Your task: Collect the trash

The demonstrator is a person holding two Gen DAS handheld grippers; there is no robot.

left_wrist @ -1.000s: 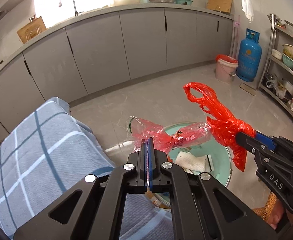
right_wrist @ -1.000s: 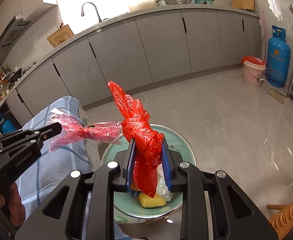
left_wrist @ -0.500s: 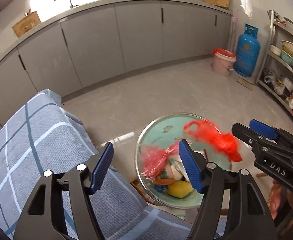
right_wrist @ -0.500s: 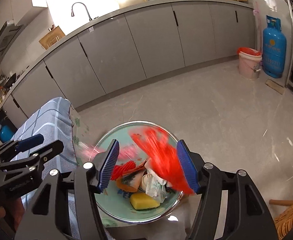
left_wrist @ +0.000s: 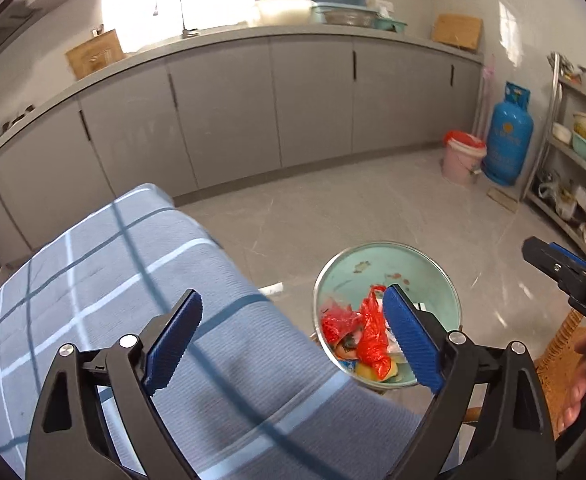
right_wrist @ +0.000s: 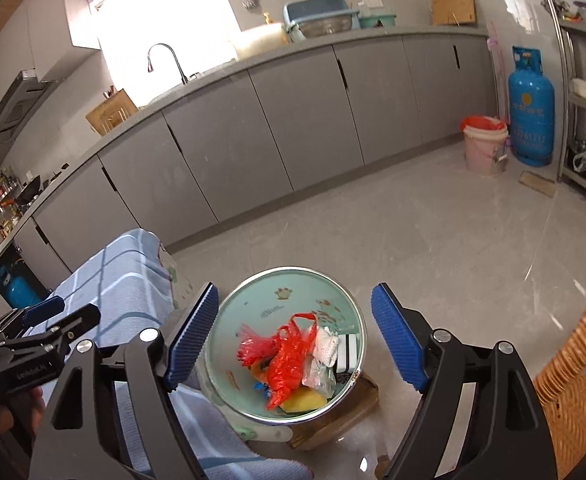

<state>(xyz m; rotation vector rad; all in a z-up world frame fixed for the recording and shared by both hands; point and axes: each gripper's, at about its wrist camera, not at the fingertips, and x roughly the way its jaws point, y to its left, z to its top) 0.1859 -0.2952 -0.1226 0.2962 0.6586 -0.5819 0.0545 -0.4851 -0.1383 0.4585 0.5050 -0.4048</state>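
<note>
Grey kitchen cabinets (right_wrist: 253, 136) curve behind a pale tiled floor (right_wrist: 433, 232). On it a mint basin (right_wrist: 253, 304) holds the red bag (right_wrist: 289, 360), its long axis running from the far rim toward the near one, handles toward the far side. Both the left gripper (left_wrist: 293, 344) and right gripper (right_wrist: 293, 336) tilt downward above it, fingers (right_wrist: 397, 336) just spread apart, gripping nothing. Beside the basin lies a blue checked cloth (left_wrist: 93, 280).

Grey marble-look floor (right_wrist: 433, 232), glossy. Long grey cabinet run (right_wrist: 293, 120) under grey counter (right_wrist: 373, 34); faucet (right_wrist: 165, 60) before bright window (right_wrist: 165, 16). Cutting board (right_wrist: 453, 6) leaning at counter's right end. Blue gas cylinder (right_wrist: 531, 108), pink bucket (right_wrist: 485, 146) in corner. Metal shelving (left_wrist: 573, 152) on right.
</note>
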